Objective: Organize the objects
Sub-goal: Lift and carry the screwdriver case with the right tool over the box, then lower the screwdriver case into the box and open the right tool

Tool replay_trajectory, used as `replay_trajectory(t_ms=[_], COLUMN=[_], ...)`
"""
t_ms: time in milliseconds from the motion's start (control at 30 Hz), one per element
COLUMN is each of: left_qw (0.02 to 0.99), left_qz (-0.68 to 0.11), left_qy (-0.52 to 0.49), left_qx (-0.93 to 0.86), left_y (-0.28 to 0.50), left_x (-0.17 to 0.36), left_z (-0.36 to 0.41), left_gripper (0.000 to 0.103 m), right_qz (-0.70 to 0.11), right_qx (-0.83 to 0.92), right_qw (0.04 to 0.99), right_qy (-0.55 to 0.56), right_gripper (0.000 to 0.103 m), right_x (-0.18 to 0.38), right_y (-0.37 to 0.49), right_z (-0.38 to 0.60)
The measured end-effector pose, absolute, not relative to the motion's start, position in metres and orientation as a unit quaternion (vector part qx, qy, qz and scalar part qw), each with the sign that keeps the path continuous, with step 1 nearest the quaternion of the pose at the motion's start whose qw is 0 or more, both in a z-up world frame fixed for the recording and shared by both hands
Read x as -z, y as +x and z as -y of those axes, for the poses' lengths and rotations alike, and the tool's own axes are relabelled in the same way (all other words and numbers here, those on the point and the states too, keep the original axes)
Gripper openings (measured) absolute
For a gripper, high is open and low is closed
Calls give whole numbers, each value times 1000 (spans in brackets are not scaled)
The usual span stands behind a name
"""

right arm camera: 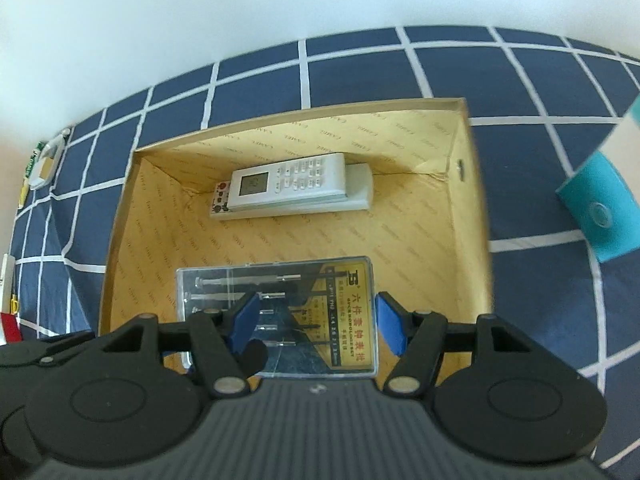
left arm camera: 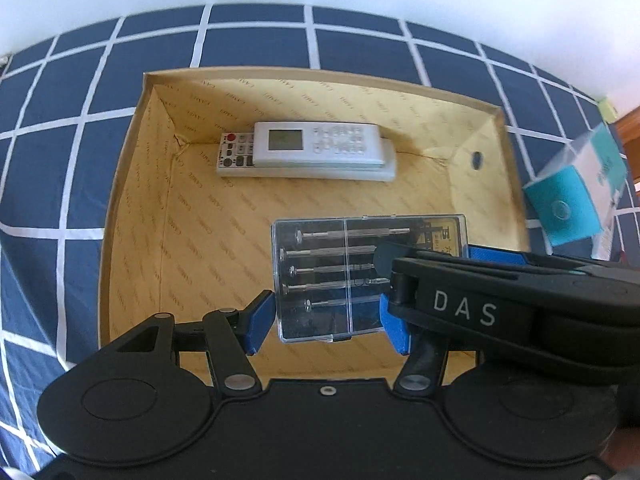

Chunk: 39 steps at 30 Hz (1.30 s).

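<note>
I hold the clear screwdriver case (left arm camera: 344,280) with both claws over the open cardboard box (left arm camera: 132,184), so it goes down flat. The left gripper (left arm camera: 328,320) pinches its short end in the lower middle of the frame, and the right gripper (right arm camera: 316,324) pinches the labelled end. Two remote controls (left arm camera: 308,152) lie stacked at the far wall, which leaves the near floor free. The right tool reads "DAS"; the yellow label (right arm camera: 352,316) has Chinese writing.

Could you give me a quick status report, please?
Both hand-held grippers, left and right, shut on the screwdriver case. Case over cardboard box. Nothing blocking.
</note>
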<state>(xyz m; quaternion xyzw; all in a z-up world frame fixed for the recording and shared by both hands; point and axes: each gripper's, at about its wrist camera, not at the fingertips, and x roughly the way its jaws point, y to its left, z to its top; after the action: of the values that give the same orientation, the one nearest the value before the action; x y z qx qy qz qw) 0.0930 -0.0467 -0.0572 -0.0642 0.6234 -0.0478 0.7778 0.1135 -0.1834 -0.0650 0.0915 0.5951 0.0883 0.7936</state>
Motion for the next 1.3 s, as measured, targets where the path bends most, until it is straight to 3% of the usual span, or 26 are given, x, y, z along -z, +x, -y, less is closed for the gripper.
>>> replay_trajectory(t_ms=[633, 1300], left_qw=[736, 727], left_qz=[-670, -678], left_qy=[-76, -81], left_qx=[55, 71], left_y=[166, 171], left_x=[138, 154], left_z=[21, 14], left_gripper=[57, 61], right_qz=[-650, -668], right_qx=[-79, -65], right_qw=[752, 736], right_qy=[81, 84], right_gripper=[63, 65], right_x=[147, 166], right_y=[192, 204], right_z=[158, 157])
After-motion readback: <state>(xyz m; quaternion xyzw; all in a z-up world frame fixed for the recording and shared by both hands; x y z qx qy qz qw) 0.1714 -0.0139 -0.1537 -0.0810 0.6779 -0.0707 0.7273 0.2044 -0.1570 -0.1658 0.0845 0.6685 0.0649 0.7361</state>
